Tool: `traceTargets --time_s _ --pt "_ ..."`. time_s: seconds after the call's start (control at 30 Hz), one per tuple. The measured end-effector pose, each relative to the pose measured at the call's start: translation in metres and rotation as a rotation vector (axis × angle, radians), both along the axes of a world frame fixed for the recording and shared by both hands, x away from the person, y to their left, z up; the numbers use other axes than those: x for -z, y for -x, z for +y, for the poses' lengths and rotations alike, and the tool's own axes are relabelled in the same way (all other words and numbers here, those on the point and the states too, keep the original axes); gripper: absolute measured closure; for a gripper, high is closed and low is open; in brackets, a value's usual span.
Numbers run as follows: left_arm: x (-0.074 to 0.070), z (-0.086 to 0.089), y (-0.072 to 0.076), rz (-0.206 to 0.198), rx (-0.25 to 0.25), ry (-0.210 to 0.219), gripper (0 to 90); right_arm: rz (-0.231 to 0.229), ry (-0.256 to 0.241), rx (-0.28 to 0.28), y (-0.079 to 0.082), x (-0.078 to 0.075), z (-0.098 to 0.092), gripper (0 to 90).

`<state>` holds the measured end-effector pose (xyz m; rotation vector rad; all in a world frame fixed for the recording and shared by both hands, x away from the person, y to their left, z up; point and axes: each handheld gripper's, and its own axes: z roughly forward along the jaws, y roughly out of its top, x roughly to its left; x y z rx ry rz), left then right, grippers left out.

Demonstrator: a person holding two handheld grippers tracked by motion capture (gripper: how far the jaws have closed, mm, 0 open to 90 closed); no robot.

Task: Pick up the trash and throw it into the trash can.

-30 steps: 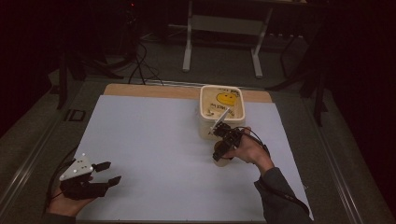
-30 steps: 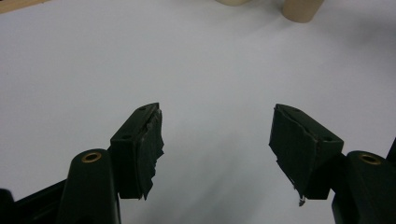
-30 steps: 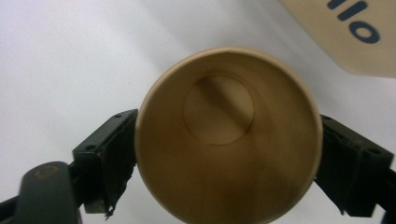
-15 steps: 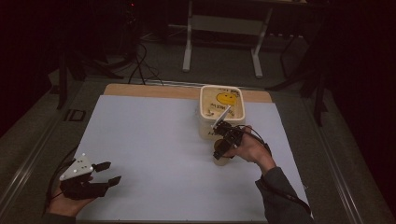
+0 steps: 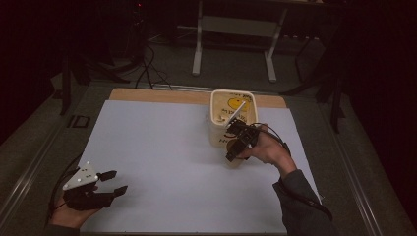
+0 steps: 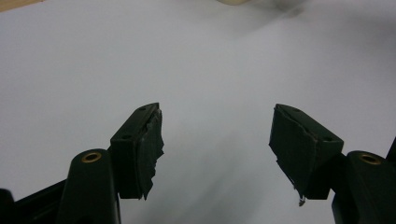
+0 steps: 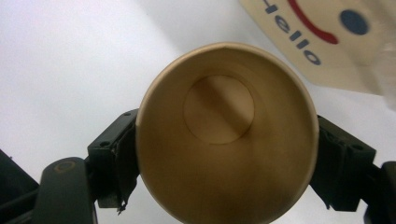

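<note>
My right gripper point(image 5: 236, 146) is shut on a tan paper cup point(image 5: 234, 162), just in front of a cream tub point(image 5: 216, 129). In the right gripper view the cup point(image 7: 224, 140) sits between the jaws of that gripper point(image 7: 224, 156), and its inside looks empty. The tub point(image 7: 327, 42) carries "Hello" lettering. It holds something yellow, and a white handle point(image 5: 236, 113) sticks out of it. My left gripper point(image 5: 114, 182) rests open at the near left of the white table sheet point(image 5: 162, 142). In the left gripper view nothing lies between the left gripper's jaws point(image 6: 217, 144).
A wooden strip point(image 5: 162, 95) runs along the table's far edge behind the white sheet. A metal rail point(image 5: 29, 167) borders the table on the left. Dark stands and cables point(image 5: 147, 69) are on the floor beyond.
The right hand with the cup has shifted only slightly beside the tub. The left gripper has stayed where it was, open.
</note>
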<state>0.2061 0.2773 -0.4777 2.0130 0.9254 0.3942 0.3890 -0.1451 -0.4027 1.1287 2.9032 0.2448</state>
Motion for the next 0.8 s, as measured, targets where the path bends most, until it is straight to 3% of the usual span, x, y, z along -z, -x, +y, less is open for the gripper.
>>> traceTargets --time_s 0.2,0.8 --pt "0.0 0.0 0.0 0.001 0.002 -0.001 34.4 -0.013 0.022 -0.016 0.0 -0.013 -0.001 20.5" --pt "0.001 0.0 0.0 0.004 0.003 -0.003 34.4 -0.065 0.03 -0.013 -0.005 -0.074 -0.011 20.6"
